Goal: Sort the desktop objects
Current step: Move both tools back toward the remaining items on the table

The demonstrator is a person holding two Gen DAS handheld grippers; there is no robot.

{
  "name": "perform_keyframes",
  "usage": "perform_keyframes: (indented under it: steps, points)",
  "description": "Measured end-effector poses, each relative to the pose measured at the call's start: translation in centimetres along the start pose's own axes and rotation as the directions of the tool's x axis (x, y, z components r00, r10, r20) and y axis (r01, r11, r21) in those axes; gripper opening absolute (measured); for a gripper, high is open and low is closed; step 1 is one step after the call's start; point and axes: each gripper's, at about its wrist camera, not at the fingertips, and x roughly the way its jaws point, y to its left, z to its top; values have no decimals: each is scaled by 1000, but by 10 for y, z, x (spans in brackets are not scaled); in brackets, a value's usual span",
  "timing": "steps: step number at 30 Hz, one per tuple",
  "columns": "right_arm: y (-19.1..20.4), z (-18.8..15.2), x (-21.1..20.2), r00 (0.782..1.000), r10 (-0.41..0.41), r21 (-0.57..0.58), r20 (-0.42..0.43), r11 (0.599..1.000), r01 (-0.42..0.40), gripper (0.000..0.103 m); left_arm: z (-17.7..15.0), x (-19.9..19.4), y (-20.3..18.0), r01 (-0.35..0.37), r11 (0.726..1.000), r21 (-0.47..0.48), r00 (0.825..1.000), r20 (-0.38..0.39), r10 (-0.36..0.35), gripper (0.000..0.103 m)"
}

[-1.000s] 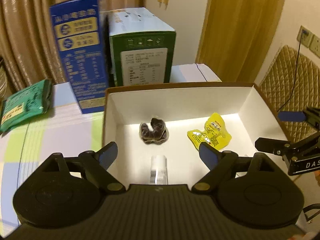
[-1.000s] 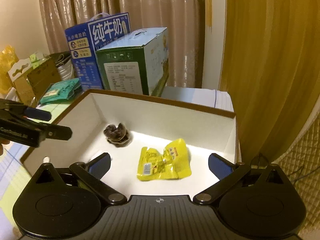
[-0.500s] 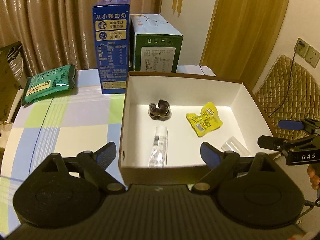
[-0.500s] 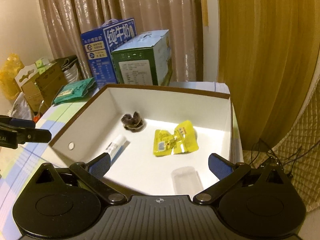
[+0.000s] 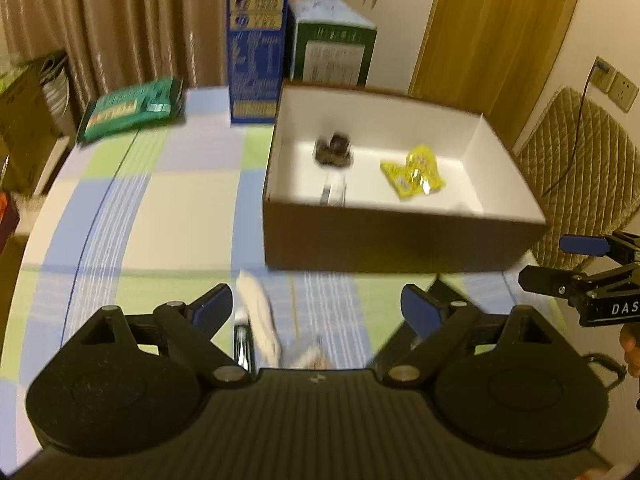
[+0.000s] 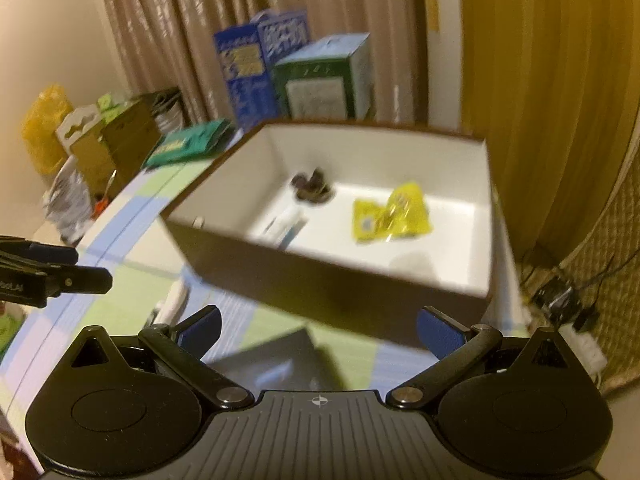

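A brown box [image 5: 400,240] with a white inside stands on the checked tablecloth. In it lie a dark crumpled item [image 5: 334,148], a yellow packet [image 5: 412,172] and a white tube [image 5: 334,192]. My left gripper [image 5: 316,312] is open and empty over the cloth in front of the box, above a white object [image 5: 256,316] and a pale blurred item [image 5: 308,350]. My right gripper [image 6: 319,328] is open and empty too, near the box's front right corner [image 6: 320,280], over a dark flat object [image 6: 272,364]. The yellow packet [image 6: 390,214] is also in the right wrist view.
A blue milk carton [image 5: 256,40] and a green carton [image 5: 332,52] stand behind the box. A green packet [image 5: 132,106] lies at the back left. A quilted chair [image 5: 580,152] is to the right, and cardboard boxes [image 6: 116,144] are to the left.
Both grippers have drawn back from over the box to the near side of the table. The box's front wall and loose items on the cloth have come into view.
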Motion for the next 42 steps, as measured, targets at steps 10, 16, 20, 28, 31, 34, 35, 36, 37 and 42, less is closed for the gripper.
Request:
perform_keyframes:
  steps: [10, 16, 20, 28, 31, 34, 35, 36, 37, 42]
  points:
    - [14, -38, 0, 995, 42, -4, -87, 999, -43, 101, -54, -5, -1, -9, 1000, -26, 995, -99, 6, 89]
    - [18, -51, 1, 991, 55, -27, -124, 998, -59, 101, -81, 0, -12, -2, 999, -35, 986, -164, -4, 89]
    - [20, -58, 7, 986, 58, -52, -154, 996, -66, 101, -91, 6, -15, 0, 999, -43, 982, -191, -8, 89]
    - [21, -73, 22, 975, 64, -64, -214, 995, -79, 101, -104, 20, -21, -3, 999, -46, 973, -231, -8, 89]
    - [19, -76, 26, 972, 63, -61, -228, 995, -79, 101, -108, 28, -22, -4, 999, -49, 969, -249, -8, 89]
    - [16, -77, 28, 970, 62, -53, -237, 996, -77, 101, -112, 36, -25, 4, 999, -47, 964, -266, -17, 89]
    - [16, -77, 29, 969, 61, -51, -239, 996, -76, 101, -113, 38, -25, 7, 999, -47, 962, -272, -20, 89]
    - [14, -78, 29, 968, 61, -49, -242, 996, -75, 101, -114, 41, -26, 11, 999, -44, 961, -276, -22, 89]
    - [13, -78, 30, 968, 61, -48, -244, 996, -74, 101, -114, 44, -28, 11, 999, -39, 960, -278, -22, 89]
    - [9, -80, 31, 966, 56, -42, -251, 997, -69, 101, -115, 59, -33, 10, 1000, -17, 960, -280, -14, 88]
